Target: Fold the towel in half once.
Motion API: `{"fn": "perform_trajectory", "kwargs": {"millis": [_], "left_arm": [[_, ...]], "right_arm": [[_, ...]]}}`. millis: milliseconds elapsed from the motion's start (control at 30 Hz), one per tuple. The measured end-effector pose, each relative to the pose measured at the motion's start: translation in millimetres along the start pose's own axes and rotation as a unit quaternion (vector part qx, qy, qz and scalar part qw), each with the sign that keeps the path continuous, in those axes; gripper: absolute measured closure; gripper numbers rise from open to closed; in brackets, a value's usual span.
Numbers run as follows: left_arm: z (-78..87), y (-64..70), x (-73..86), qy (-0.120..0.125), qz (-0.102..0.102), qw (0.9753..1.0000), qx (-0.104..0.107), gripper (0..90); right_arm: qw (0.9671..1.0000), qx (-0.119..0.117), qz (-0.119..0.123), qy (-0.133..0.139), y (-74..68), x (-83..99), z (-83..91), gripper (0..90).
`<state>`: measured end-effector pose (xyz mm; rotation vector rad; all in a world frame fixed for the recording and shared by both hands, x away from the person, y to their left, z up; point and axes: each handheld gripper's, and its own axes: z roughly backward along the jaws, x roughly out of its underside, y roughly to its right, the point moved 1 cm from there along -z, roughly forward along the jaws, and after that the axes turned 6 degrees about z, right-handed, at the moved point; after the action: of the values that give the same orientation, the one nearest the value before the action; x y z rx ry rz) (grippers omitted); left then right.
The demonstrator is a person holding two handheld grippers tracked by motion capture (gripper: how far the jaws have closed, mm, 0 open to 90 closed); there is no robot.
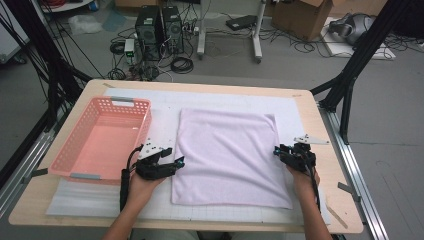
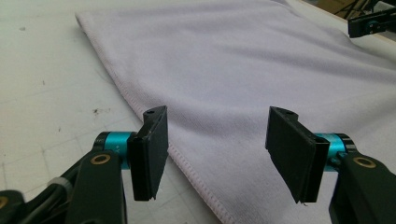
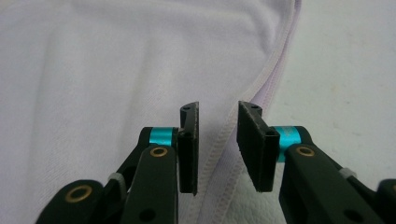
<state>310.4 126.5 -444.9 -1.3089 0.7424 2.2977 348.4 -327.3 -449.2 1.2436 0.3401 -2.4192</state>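
A pale lilac towel [image 1: 227, 155] lies spread flat on the white mat [image 1: 162, 112]. My left gripper [image 1: 177, 162] sits at the towel's left edge, open. In the left gripper view its jaws stand wide apart over the hemmed edge of the towel [image 2: 243, 70], and the left gripper [image 2: 217, 149] holds nothing. My right gripper [image 1: 276, 151] is at the towel's right edge. In the right gripper view the right gripper [image 3: 218, 144] has its jaws a narrow gap apart, straddling the stitched hem of the towel [image 3: 93, 70] without pinching it.
A pink plastic basket [image 1: 122, 101] stands empty on the left of the table, close to my left hand. The right gripper [image 2: 371, 23] shows far off in the left gripper view. Black frame posts and cables surround the wooden table [image 1: 310, 107].
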Motion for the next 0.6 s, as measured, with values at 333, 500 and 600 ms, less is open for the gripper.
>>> {"fn": "perform_trajectory", "kwargs": {"millis": [333, 500, 600], "left_arm": [[0.7, -0.2, 0.7, -0.003, 0.003, 1.0, -0.001, 39.2], [-0.6, -0.9, 1.8, -0.014, 0.007, 0.9998, -0.013, 39.6], [-1.5, -0.2, 2.4, -0.018, 0.007, 0.9998, -0.009, 40.6]], "right_arm": [[0.9972, 0.061, 0.02, -0.038, 8.0, -4.2, -16.2, 87.9], [0.9957, 0.079, 0.031, -0.037, 2.6, -5.9, -15.0, 71.1], [0.9978, 0.064, -0.017, 0.002, 13.5, -7.6, -10.0, 64.4]]}}
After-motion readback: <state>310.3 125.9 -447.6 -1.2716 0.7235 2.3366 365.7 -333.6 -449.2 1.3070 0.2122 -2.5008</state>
